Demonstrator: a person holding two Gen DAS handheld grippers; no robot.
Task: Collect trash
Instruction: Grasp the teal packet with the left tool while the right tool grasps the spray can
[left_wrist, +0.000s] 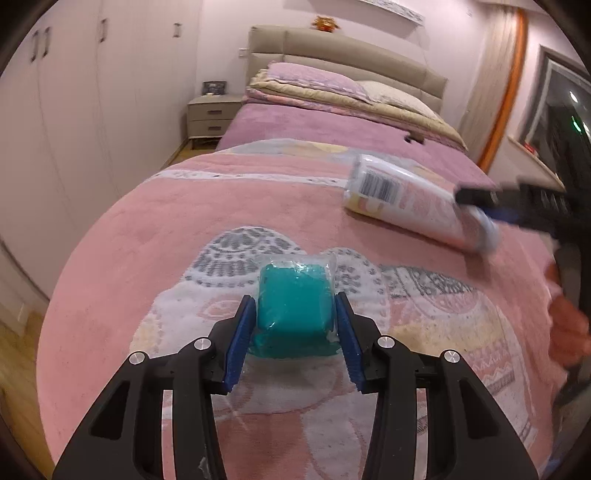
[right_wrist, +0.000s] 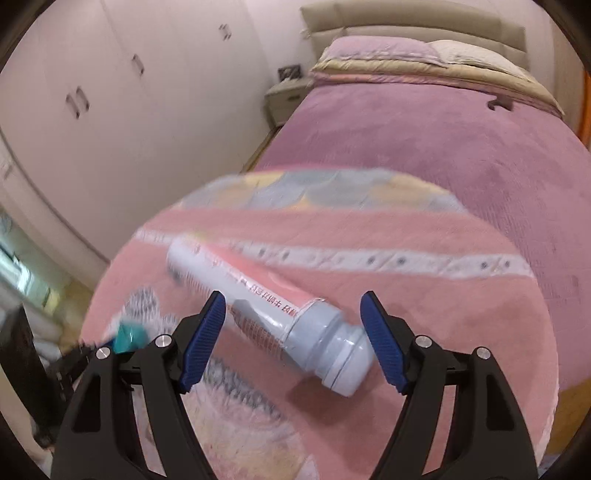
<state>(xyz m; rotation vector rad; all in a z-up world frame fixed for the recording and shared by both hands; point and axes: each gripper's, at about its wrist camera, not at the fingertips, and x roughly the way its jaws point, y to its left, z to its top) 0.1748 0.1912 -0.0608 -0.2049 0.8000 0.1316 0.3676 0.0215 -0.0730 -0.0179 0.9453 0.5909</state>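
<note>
A teal block in clear plastic wrap lies on a pink patterned blanket on the bed. My left gripper has its blue pads against both sides of the block. A white plastic bottle with a pink label and barcode lies on its side further right. In the right wrist view the bottle lies between the wide-open fingers of my right gripper, neck end toward the right pad. The teal block shows at the lower left there.
The bed's purple cover stretches back to stacked pillows and folded quilts at a beige headboard. A bedside table and white wardrobes stand on the left. A window sill is at right.
</note>
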